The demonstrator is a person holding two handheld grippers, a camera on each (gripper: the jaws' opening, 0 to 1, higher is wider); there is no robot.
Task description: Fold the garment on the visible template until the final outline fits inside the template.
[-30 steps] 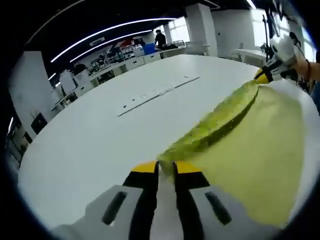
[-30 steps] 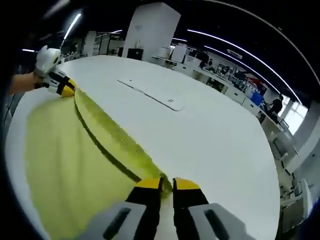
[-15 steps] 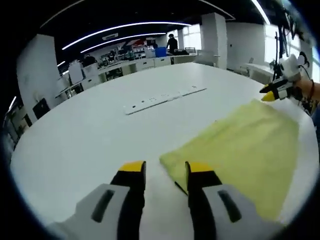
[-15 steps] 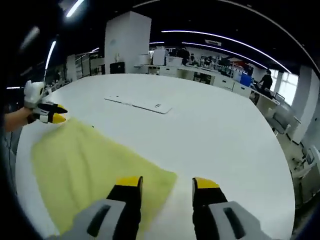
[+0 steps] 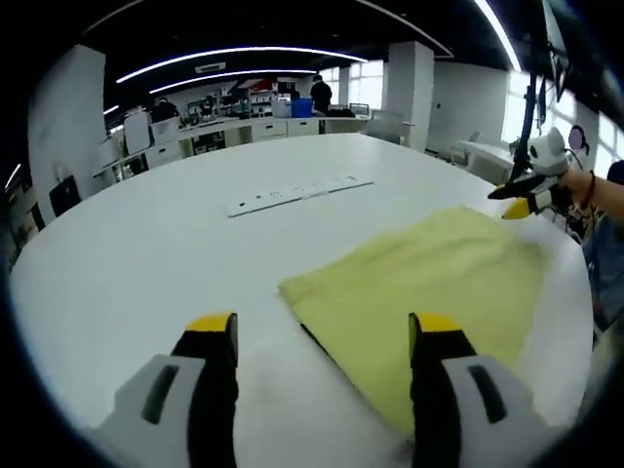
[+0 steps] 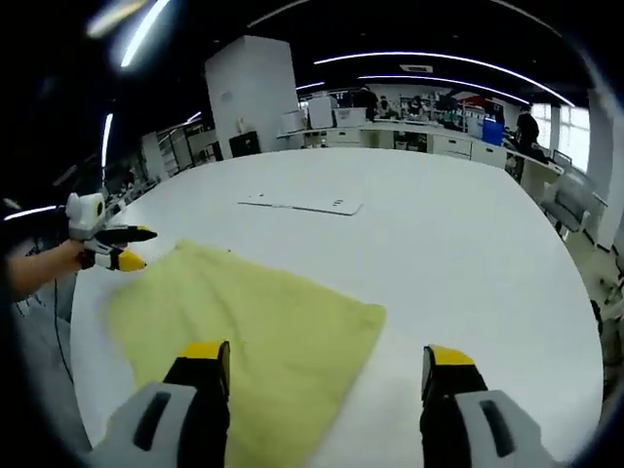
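A yellow-green garment lies flat and folded on the white table; in the right gripper view the garment spreads from the left to a corner near the middle. My left gripper is open, its jaws wide apart above the garment's near corner, holding nothing. My right gripper is open too, raised over the garment's other corner. Each gripper appears in the other's view, open, beyond the cloth's far corner: the right gripper and the left gripper, held in a hand.
A thin white template strip lies flat farther back on the table, also seen as the strip in the right gripper view. The table edge curves away at the right. Desks, pillars and people stand far behind.
Both grippers let go of the garment's edge and opened wide. The lifted fold dropped flat onto the table, and both grippers pulled back from the cloth.
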